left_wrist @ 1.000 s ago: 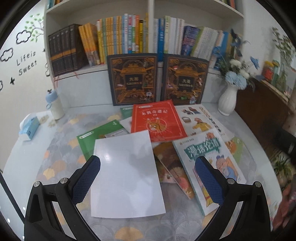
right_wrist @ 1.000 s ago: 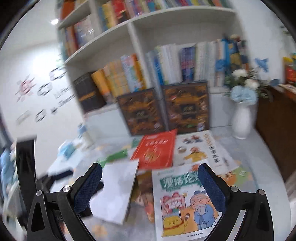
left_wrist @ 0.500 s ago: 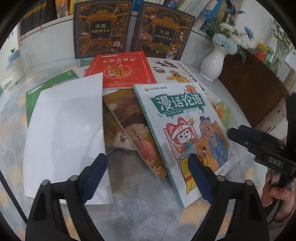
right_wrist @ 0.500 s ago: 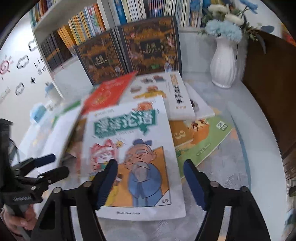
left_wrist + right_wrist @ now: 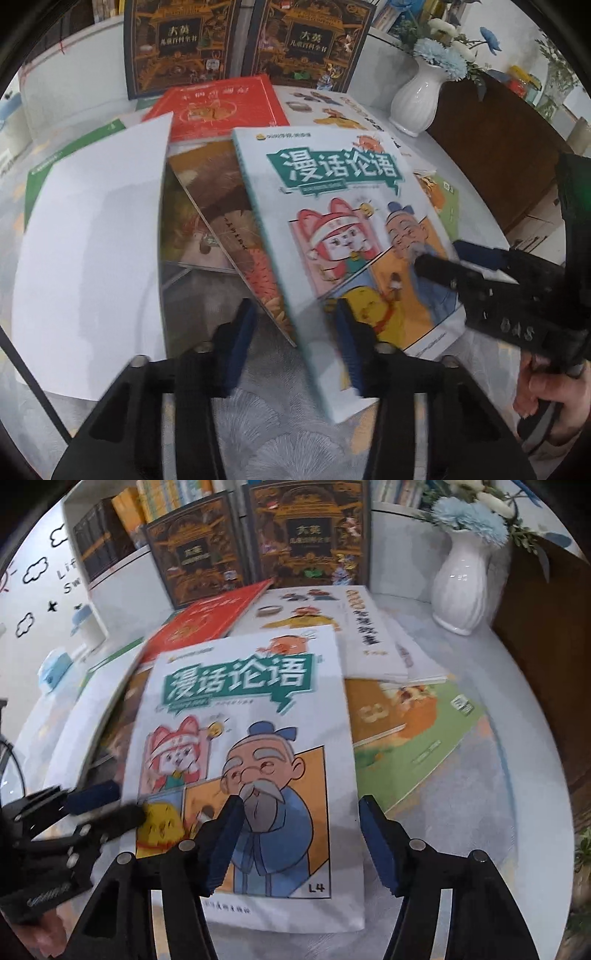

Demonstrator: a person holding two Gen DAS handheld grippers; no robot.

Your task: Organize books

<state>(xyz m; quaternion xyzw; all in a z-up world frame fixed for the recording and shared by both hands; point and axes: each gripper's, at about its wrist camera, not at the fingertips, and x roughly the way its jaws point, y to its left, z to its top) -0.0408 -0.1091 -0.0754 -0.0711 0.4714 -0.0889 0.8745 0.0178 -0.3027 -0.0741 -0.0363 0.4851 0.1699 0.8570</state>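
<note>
The comic book (image 5: 343,229) with the teal title banner lies on top of the scattered pile at the centre of both views, its cover showing a pink-eared figure and a bearded old man; it overlaps a brown book (image 5: 221,221) and, at the right of the right wrist view, a green and orange workbook (image 5: 417,731). The left tool (image 5: 295,332) sits at the bottom centre of its view, jaws closing and already narrow, straddling the comic book's lower left edge; the pads look close to the edge but blur makes it hard to say whether they press it. The right tool (image 5: 299,834) stands at the bottom centre of its view, jaws closing and about half apart; one finger lies over the cover's lower part, the other just beyond its right edge, with no clear contact. A hand (image 5: 543,398) at the lower right of the left view carries the right tool. A white sheet (image 5: 96,236) lies at the left over a green book (image 5: 48,162); a red book (image 5: 221,107) sits behind; two dark ornate books (image 5: 184,44) lean upright at the top; a white vase (image 5: 417,99) stands at the upper right on the table (image 5: 258,424).
</note>
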